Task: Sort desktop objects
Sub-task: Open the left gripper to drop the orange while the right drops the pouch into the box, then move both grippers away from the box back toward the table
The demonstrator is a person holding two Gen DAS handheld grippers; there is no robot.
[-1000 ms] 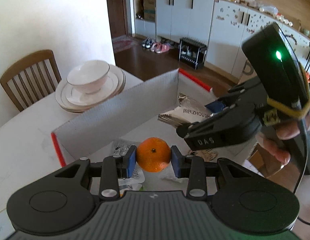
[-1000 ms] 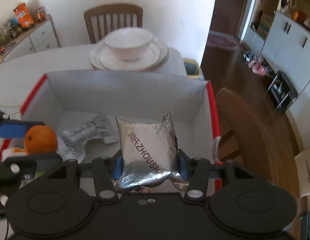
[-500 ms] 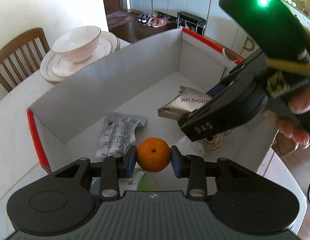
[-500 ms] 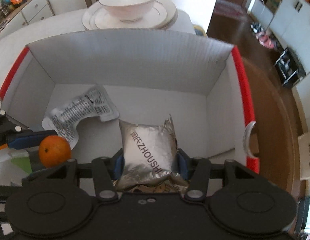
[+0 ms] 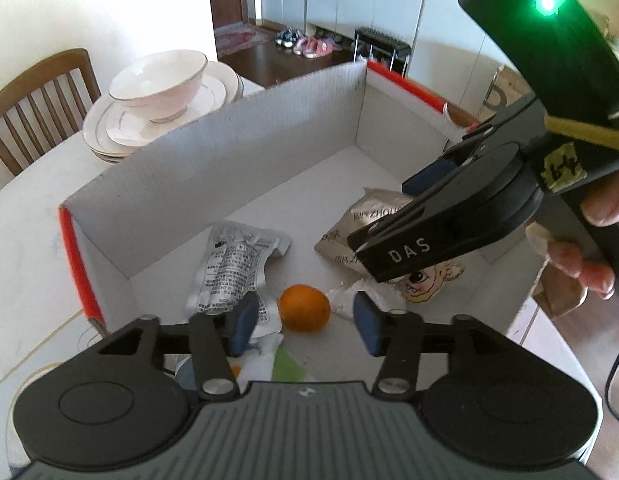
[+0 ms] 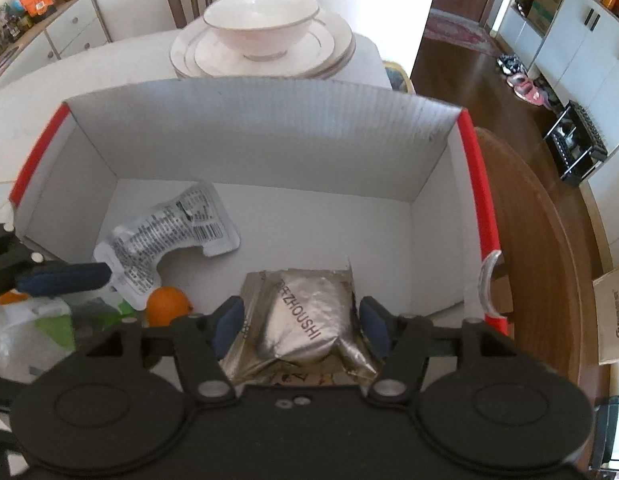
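Observation:
A white cardboard box with red edges holds the sorted items. My left gripper hangs over its near side with jaws opening; the orange lies on the box floor between the blue pads, free of both. My right gripper is opening too, and the silver foil packet rests on the floor between its pads, touching neither. In the left wrist view the right gripper's black body crosses above that packet, held by a hand.
A clear printed wrapper lies in the box's left part, a cartoon-printed bag under the foil packet. A bowl on stacked plates stands behind the box. Wooden chairs and a brown table edge flank it.
Both grippers sank into the box and their jaws parted. The orange left the left pads and lies on the floor; the foil packet dropped flat from the right pads.

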